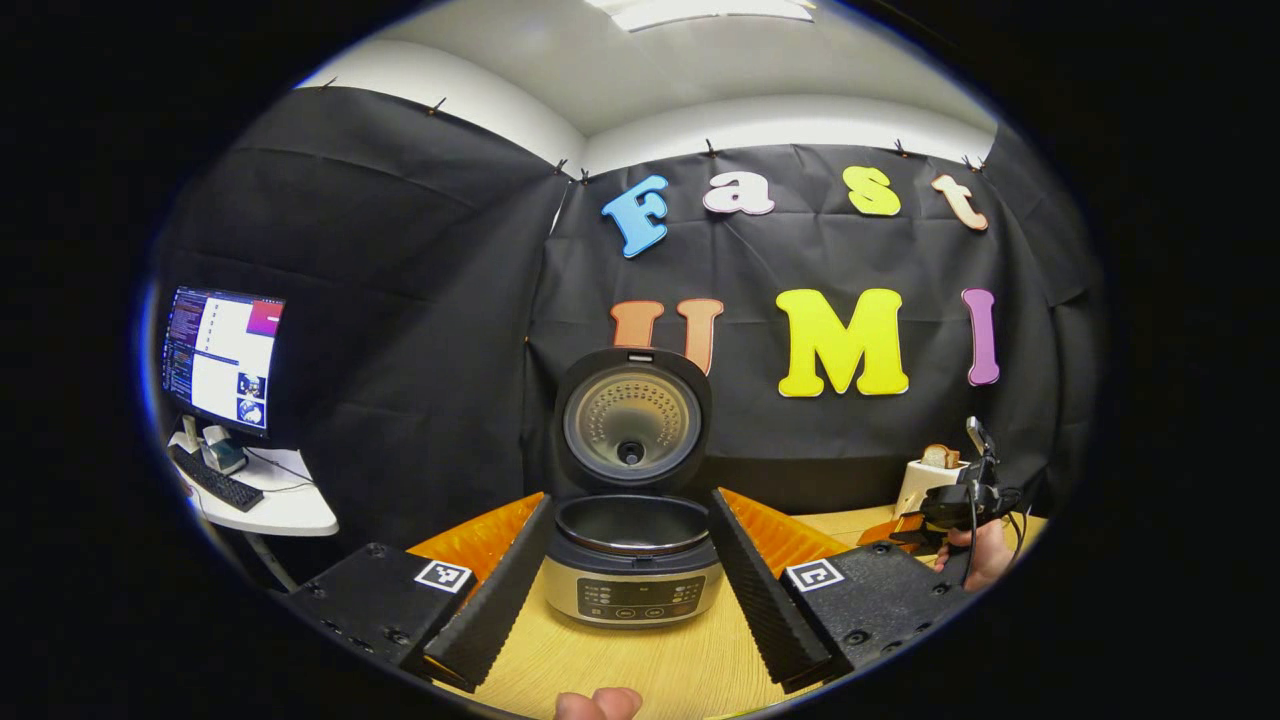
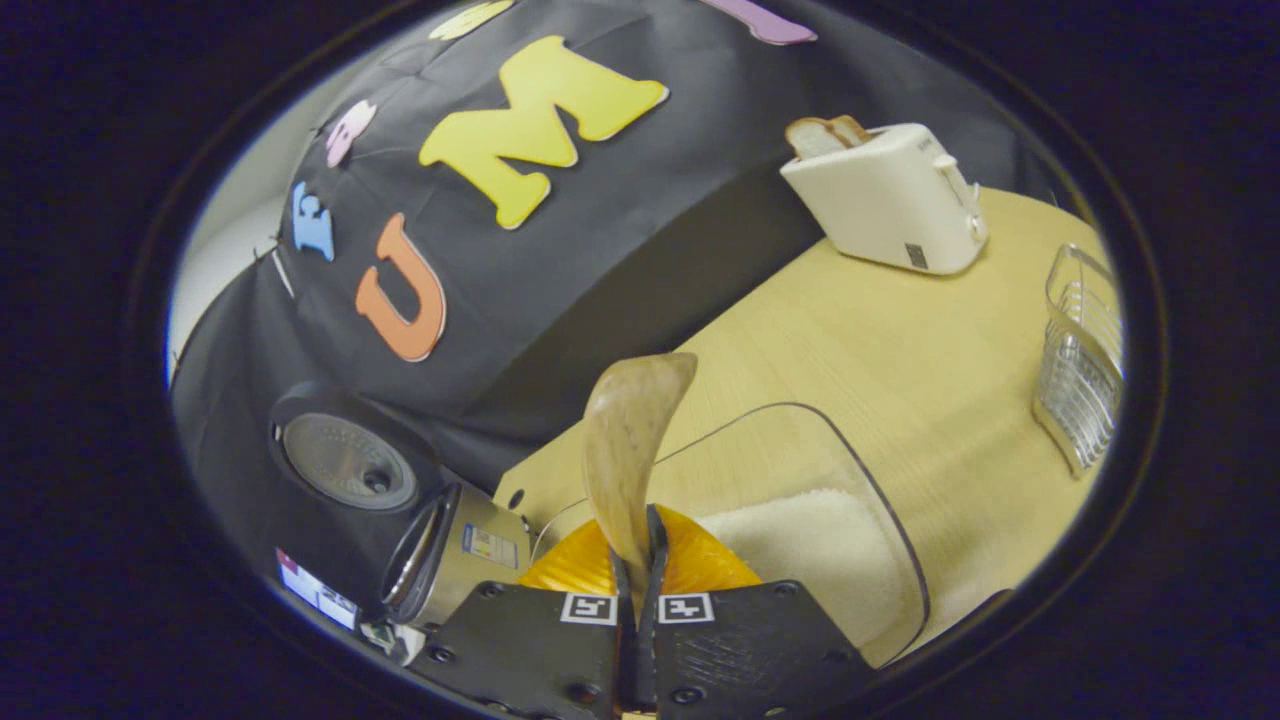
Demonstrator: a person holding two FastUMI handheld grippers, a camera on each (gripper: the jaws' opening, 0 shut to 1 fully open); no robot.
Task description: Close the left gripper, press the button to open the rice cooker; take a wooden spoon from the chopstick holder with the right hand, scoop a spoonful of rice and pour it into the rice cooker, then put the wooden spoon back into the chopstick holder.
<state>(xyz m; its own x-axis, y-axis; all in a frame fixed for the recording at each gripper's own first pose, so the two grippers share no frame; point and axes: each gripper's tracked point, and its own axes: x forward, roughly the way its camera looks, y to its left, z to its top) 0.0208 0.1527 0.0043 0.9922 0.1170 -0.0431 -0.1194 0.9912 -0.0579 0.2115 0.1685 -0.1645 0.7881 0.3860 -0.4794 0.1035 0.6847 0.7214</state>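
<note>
In the left gripper view a monitor (image 1: 222,355) stands on a small white side table (image 1: 280,505) at the far left, with a keyboard (image 1: 215,478) in front of it. Toward the middle, the left tongs (image 1: 628,585) hang spread wide apart with nothing between them, one finger on either side of the rice cooker (image 1: 633,570). The cooker sits on the pale wooden worktop (image 1: 650,665) with its lid (image 1: 630,420) raised upright, the inner pot open to view and the control panel facing the camera. At the bottom edge a fingertip of the holding hand (image 1: 598,703) shows. Farther right, by the worktop's edge, the right tongs (image 1: 905,538) are seen at a distance in another hand (image 1: 980,555), with a white toaster (image 1: 925,480) behind them. In the right gripper view the rice cooker (image 2: 450,560) lies at the lower left, its open lid (image 2: 350,460) beside it. In the centre the right tongs (image 2: 634,560) are clamped tight on the handle of the wooden spoon (image 2: 630,440), whose bowl stands up above them; whether it carries rice I cannot tell. Just to the right and below the spoon is a clear container (image 2: 880,520) holding white rice (image 2: 810,550). Beyond it the toaster (image 2: 885,195) holds a slice of bread (image 2: 825,135), and at the far right stands the wire chopstick holder (image 2: 1080,360), well apart from the spoon.
</note>
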